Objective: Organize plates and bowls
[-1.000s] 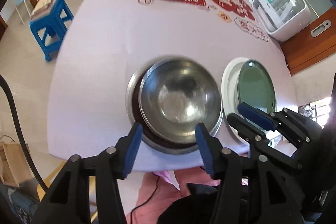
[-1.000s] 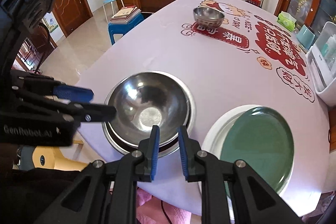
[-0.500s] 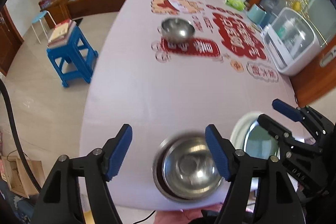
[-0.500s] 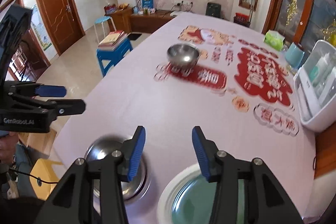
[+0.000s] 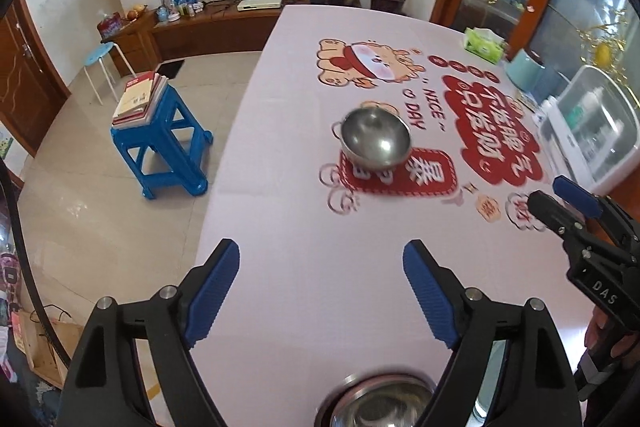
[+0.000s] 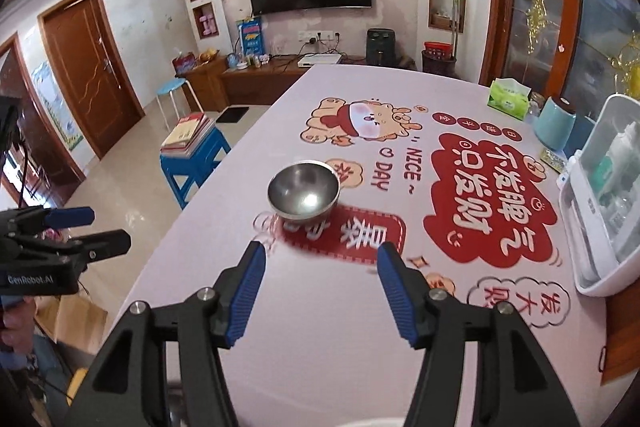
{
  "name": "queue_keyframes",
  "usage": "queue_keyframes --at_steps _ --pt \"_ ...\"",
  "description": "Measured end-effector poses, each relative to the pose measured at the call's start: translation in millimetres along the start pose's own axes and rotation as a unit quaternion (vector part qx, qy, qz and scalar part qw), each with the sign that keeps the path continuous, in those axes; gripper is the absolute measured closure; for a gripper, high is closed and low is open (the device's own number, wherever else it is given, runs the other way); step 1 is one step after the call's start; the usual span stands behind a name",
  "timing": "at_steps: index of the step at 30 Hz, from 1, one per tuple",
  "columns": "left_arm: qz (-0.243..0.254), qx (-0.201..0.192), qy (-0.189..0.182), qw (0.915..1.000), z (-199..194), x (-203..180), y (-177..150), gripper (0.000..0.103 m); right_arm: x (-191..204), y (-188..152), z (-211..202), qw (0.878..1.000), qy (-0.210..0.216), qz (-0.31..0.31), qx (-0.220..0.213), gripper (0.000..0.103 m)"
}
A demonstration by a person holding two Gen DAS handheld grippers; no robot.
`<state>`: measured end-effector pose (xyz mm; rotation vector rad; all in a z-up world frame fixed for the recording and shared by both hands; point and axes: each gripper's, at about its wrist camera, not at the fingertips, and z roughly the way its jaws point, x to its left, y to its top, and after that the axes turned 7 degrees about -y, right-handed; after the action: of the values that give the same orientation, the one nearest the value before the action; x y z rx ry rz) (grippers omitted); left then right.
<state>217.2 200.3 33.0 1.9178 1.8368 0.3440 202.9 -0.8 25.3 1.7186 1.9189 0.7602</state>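
Left claw [image 5: 322,291] and right claw [image 6: 318,293] both opening with nothing between them, small round steel bowl [image 6: 303,195] mid-counter [image 6: 320,347], stacked steel bowls [image 5: 380,405] at the near edge

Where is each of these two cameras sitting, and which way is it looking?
Left wrist: on the left gripper, looking down the table at the small steel bowl; jaws opening, empty; right gripper alongside.
Right wrist: on the right gripper, facing the same bowl; jaws opening, empty.
Shared: bowl, tablecloth, blue stool.
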Motion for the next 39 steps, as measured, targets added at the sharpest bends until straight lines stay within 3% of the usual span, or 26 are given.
queue_keyframes --at_steps 8,15,24,31,39 --pt "-0.014 -0.002 0.016 0.9998 46 3 43 0.02 -6 25 48 1.0 0.013 0.014 -0.009 0.044" --pt "-0.022 -0.014 0.01 0.9996 89 2 60 0.02 -13 25 88 0.998 0.031 0.047 -0.021 0.044" --pt "-0.061 -0.053 -0.026 0.9964 149 4 63 0.02 -17 14 144 0.995 0.039 0.092 -0.011 0.044" --pt "-0.119 -0.025 -0.053 0.9912 202 17 64 0.025 -15 5 184 0.993 0.055 0.103 0.024 0.045" --pt "-0.145 0.003 -0.08 0.9861 239 22 62 0.04 -4 0 207 0.991 0.075 0.096 0.046 0.066"
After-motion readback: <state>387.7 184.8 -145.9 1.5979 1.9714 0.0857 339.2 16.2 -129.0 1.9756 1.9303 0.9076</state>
